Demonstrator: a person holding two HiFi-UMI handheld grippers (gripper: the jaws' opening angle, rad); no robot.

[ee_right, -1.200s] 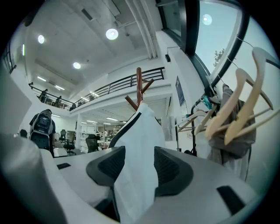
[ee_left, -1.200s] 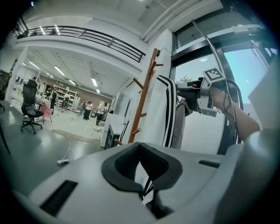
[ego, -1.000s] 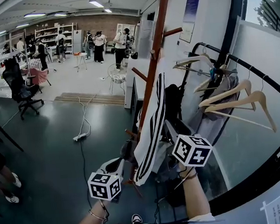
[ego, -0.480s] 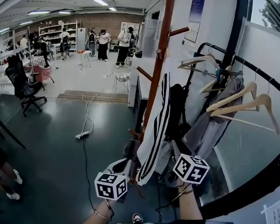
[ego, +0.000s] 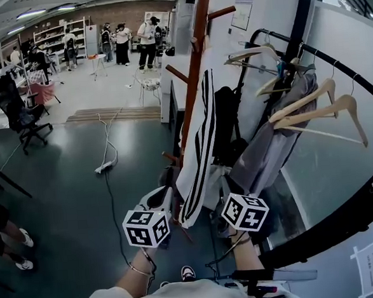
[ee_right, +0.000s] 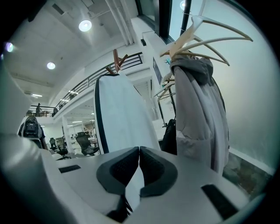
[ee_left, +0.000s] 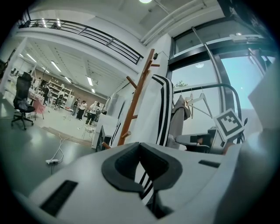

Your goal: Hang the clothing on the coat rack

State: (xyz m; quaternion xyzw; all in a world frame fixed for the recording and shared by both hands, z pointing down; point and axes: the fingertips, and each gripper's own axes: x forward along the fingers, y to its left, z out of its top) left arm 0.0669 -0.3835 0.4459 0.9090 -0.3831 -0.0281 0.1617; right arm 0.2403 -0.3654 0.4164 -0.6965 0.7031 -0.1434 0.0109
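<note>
**Hem in hand at the coat rack.** Both hand-held grippers clamp the lower edge of a white striped garment that drapes down the wooden coat rack. The left gripper has its pads together with striped cloth caught between them. The right gripper, whose jaws have just been closing, is pinched tight on the white hem. The cloth rises ahead of both grippers toward the rack's upper pegs, though whether its collar sits over a peg cannot be told.

The risks, as judged here, begin at the jaws. With both closed on the hem, a downward or backward tug could drag the cloth off its peg or rock the slim rack. A lower peg juts out just beside the left gripper and could snag the fabric. A grey garment hangs just right of the right gripper, near enough to be caught if that gripper swings. Left of the left gripper, a cable crosses the dark floor to a power strip, which looks like a tripping hazard.

No bin, basket or box shows. The only holders are the rack, bearing the striped garment, and a black clothes rail beyond the right gripper. The rail carries the grey garment and several bare wooden hangers. A black garment hangs between rack and rail, from which cannot be told. People stand far across the hall.
</note>
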